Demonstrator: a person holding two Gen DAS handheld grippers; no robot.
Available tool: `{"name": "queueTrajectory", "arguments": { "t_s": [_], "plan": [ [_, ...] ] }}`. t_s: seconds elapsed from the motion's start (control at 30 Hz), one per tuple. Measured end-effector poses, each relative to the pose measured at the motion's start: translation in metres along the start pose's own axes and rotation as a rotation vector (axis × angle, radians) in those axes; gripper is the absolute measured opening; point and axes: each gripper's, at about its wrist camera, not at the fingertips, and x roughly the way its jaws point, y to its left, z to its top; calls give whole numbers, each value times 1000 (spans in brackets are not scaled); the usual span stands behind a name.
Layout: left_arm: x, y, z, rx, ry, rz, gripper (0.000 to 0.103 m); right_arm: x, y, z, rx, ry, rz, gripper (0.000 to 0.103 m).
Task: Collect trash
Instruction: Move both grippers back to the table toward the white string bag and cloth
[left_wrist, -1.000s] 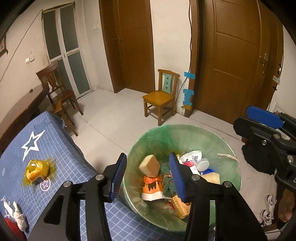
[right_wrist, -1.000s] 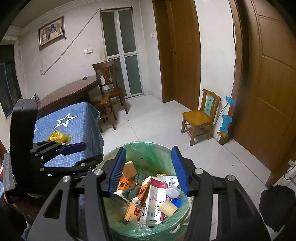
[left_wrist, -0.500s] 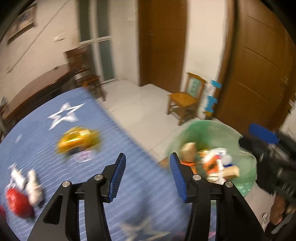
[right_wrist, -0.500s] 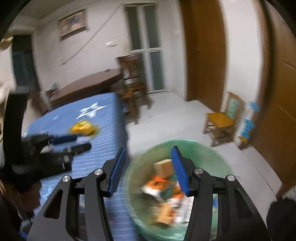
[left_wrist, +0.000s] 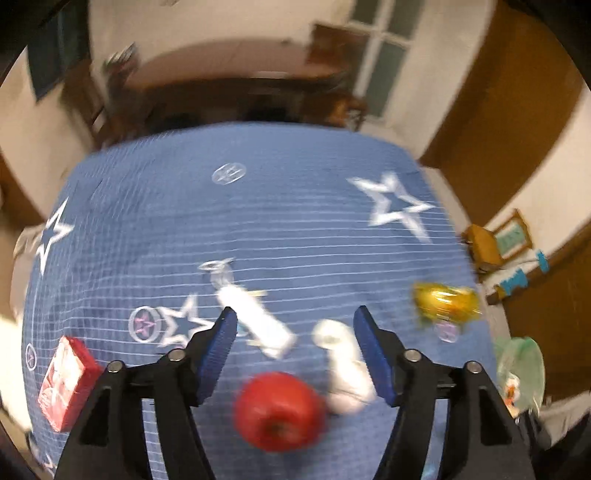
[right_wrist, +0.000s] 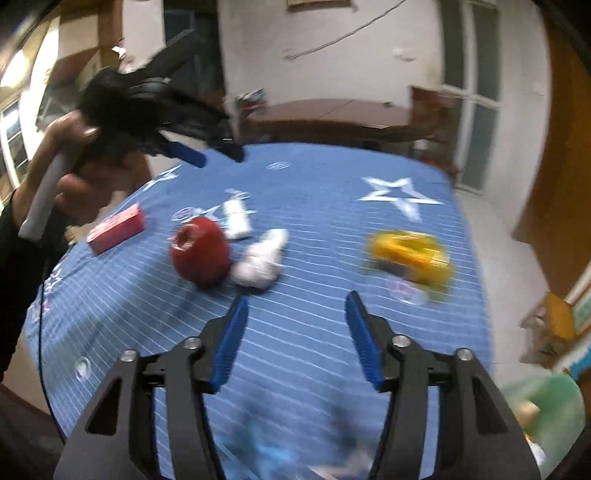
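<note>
On the blue star-patterned tablecloth lie a red apple, a white tube, a crumpled white wad, a red box and a yellow wrapper. My left gripper hangs above the apple and the white items, its jaws opening with nothing held. My right gripper hovers over bare cloth nearer me, jaws opening and empty. From the right wrist the apple, wad, tube, red box, yellow wrapper and the left gripper in a hand show.
The green-lined trash bin stands off the table's right edge; it also shows as the bin at lower right. A small wooden chair sits by the brown door. A dark wooden table stands behind.
Both grippers swung left from above the bin to over the blue table. Both sets of jaws stand wider apart than before. The views are motion-blurred.
</note>
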Motion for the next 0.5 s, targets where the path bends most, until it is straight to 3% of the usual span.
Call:
{"name": "queueTrajectory", "arguments": {
  "t_s": [0.07, 0.27, 0.37, 0.47, 0.5],
  "plan": [
    [22, 20, 8, -23, 37, 25, 72, 18, 18, 8, -25, 19, 16, 67],
    [63, 33, 12, -49, 109, 38, 74, 70, 33, 23, -39, 87, -9, 68],
    [81, 29, 13, -59, 149, -2, 75, 87, 30, 24, -17, 111, -8, 68],
    [93, 27, 10, -62, 168, -13, 75, 102, 33, 24, -17, 136, -3, 60],
    [97, 27, 10, -68, 182, -22, 70, 105, 33, 22, -16, 149, 0, 57]
  ]
}}
